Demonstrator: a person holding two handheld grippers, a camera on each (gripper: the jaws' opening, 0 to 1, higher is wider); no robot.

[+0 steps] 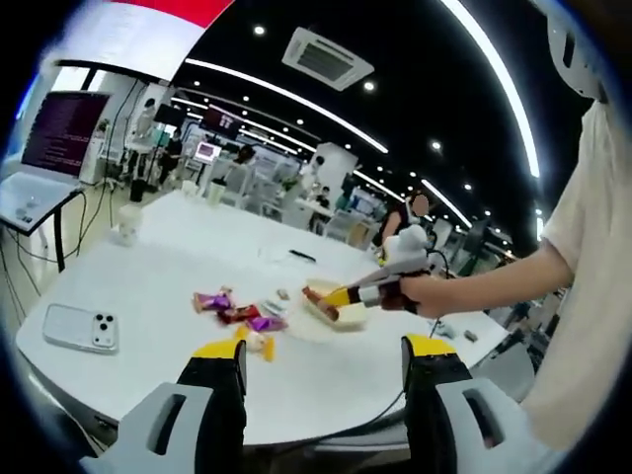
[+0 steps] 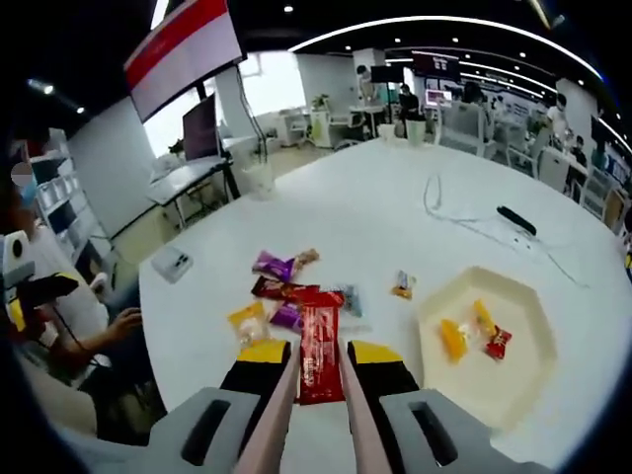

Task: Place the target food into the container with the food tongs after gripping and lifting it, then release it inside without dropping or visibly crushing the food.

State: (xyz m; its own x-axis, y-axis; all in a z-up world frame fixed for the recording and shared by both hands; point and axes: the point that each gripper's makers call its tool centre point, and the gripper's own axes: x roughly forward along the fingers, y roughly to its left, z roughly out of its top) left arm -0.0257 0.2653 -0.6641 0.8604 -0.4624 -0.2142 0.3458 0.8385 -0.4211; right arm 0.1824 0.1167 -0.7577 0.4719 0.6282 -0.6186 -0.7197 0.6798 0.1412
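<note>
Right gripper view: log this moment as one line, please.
right gripper: tongs shut on red snack bar, lifted | plate: candies inside, bar not in | left gripper: open, idle | candy pile on table

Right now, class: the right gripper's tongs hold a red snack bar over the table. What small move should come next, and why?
Probably carry the red snack bar sideways until it is over the white tray. The right gripper has the tongs closed on it, lifted near the loose candies. The tray lies apart to one side, so releasing now would miss it.

Red snack packet (image 2: 320, 348), cream tray (image 2: 513, 380), white table (image 2: 375, 222).
</note>
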